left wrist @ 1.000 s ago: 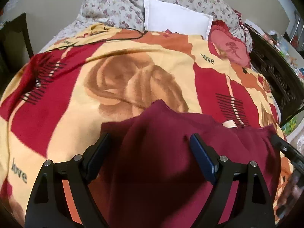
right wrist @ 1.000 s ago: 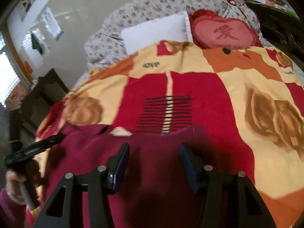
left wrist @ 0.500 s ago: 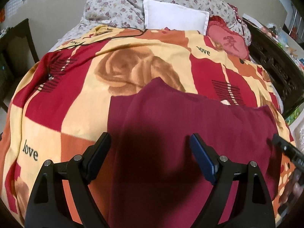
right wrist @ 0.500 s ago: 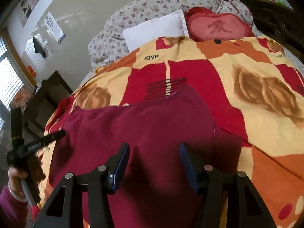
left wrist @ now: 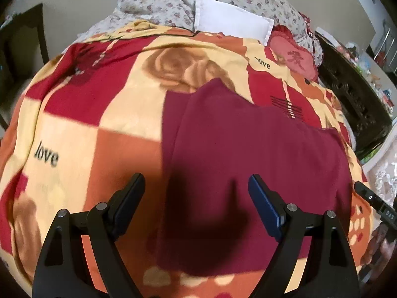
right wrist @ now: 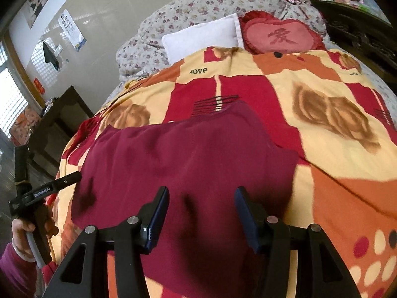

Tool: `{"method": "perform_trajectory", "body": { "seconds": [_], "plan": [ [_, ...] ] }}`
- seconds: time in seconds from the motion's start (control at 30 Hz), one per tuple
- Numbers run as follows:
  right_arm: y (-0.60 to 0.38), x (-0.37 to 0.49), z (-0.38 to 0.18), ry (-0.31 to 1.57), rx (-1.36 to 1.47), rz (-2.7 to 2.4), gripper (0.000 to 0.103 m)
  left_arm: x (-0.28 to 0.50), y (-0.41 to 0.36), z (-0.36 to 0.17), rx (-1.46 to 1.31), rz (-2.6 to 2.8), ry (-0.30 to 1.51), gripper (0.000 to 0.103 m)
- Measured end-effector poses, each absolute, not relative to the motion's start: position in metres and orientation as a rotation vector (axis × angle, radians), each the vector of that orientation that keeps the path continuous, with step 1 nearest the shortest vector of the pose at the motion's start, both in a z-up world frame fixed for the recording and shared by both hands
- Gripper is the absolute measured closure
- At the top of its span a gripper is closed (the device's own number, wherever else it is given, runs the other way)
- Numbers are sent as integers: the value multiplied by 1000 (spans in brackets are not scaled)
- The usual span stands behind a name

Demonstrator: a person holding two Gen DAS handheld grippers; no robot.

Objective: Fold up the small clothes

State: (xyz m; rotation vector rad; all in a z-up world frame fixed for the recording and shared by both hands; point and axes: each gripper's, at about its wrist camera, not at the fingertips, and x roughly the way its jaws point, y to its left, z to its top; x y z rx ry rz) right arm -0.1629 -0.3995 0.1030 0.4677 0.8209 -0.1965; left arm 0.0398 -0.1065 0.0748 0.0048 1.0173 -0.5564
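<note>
Here the maroon garment (left wrist: 253,154) lies spread flat on the patterned blanket (left wrist: 74,129) — laid out, likely, so you can reach its edges. Your left gripper (left wrist: 196,198) hovers wide and empty over its near left part; your right gripper (right wrist: 202,209), half-spread, holds nothing — cloth beneath both.

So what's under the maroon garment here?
The maroon garment lies spread on a patterned blanket in red, cream and orange blocks. The blanket's print directly beneath it is covered; nothing else shows under it.
</note>
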Motion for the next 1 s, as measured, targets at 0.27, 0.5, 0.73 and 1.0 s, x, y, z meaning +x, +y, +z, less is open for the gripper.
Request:
{"method": "perform_trajectory", "body": {
  "seconds": [0.27,0.5,0.73,1.0],
  "plan": [
    [-401,-181,78,898,490,-217,50,21,-83,49,14,-542,1066,18],
    [-397,-177,70,921,427,-286,50,15,-75,29,-7,-529,1106,18],
    [-371,-171,109,870,403,-215,50,12,-69,22,-23,-525,1089,18],
    [-325,-112,100,924,407,-43,47,9,-68,18,-35,-522,1070,18]
  ]
}}
